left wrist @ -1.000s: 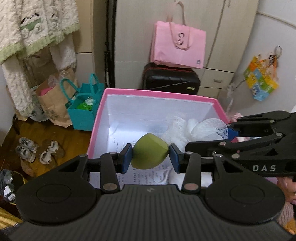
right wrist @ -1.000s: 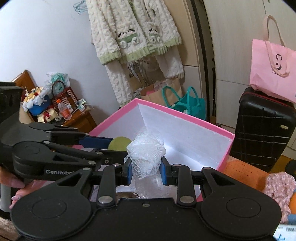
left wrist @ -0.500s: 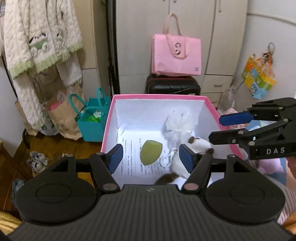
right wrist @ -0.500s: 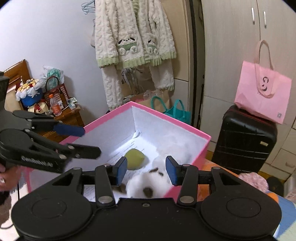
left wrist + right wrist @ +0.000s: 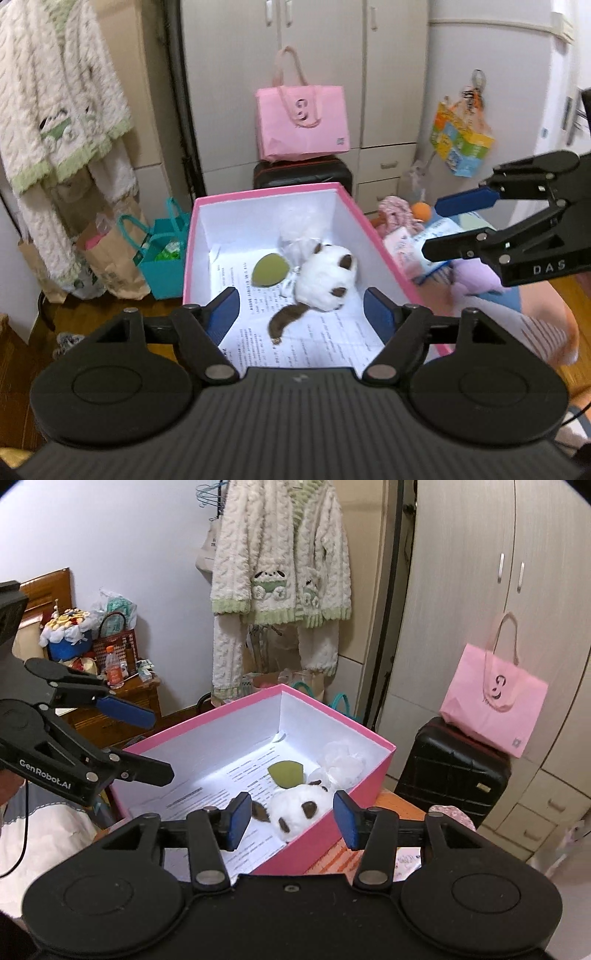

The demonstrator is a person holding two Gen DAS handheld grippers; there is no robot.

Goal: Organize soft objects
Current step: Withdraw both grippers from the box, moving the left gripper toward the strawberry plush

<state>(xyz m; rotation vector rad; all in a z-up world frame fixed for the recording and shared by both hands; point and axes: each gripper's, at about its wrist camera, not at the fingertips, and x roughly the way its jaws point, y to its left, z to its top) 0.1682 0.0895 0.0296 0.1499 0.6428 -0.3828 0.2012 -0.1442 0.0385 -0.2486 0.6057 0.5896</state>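
A pink box (image 5: 266, 191) (image 5: 207, 720) with a white inside holds a green egg-shaped sponge (image 5: 269, 271) (image 5: 286, 771), a white mesh puff (image 5: 295, 247) (image 5: 341, 762) and a white-and-brown plush toy (image 5: 325, 280) (image 5: 299, 808), all lying on a printed sheet. My left gripper (image 5: 301, 314) (image 5: 151, 742) hovers above the box's near end; its jaws are opening and nothing is between them. My right gripper (image 5: 291, 821) (image 5: 447, 225) hangs over the box's right side, its jaws also opening and bare.
A pink tote (image 5: 303, 122) sits on a black suitcase (image 5: 450, 768) behind the box. A teal bag (image 5: 162, 251) and paper bags stand to its left. A purple plush (image 5: 476, 280) and a floral pink thing (image 5: 395, 212) lie to its right. Fleece clothing (image 5: 280, 572) hangs on the wall.
The left gripper let go of the green sponge and the right one of the mesh puff; both now lie in the box. Both grippers opened and drew back and up.
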